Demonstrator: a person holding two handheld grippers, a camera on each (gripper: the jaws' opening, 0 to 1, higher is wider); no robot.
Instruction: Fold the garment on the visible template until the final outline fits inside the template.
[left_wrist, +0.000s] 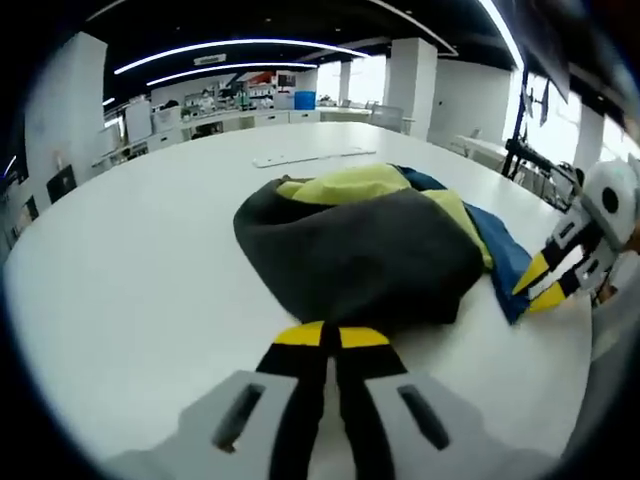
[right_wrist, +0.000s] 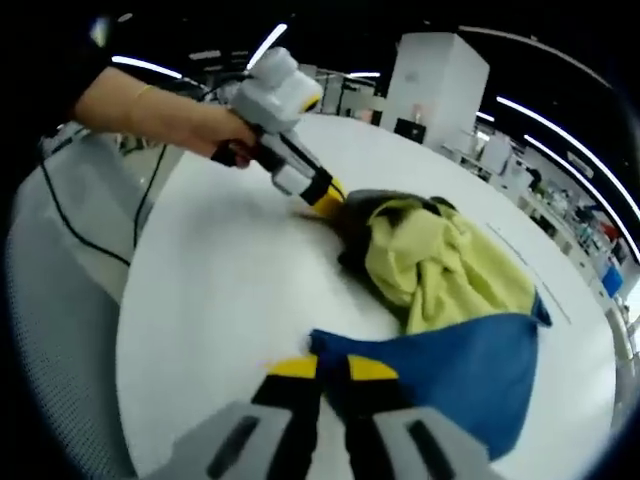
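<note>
Left gripper (left_wrist: 330, 335): fingers pinched on garment (left_wrist: 370, 240), grey edge.
Right gripper (right_wrist: 333, 368): fingers pinched on blue corner.
Right gripper view: hand (right_wrist: 215, 130) seen.
Worktop (left_wrist: 150, 260): white.

A large white round table (left_wrist: 130, 270) spreads out ahead of the jaws under a dark ceiling crossed by long curved light strips (left_wrist: 230, 47). Beyond the table's far edge stand white square pillars (left_wrist: 413, 75) and a long white counter (left_wrist: 250, 118) crowded with small items. Off to the right of the jaws, bright windows (left_wrist: 560, 125) let in daylight.
</note>
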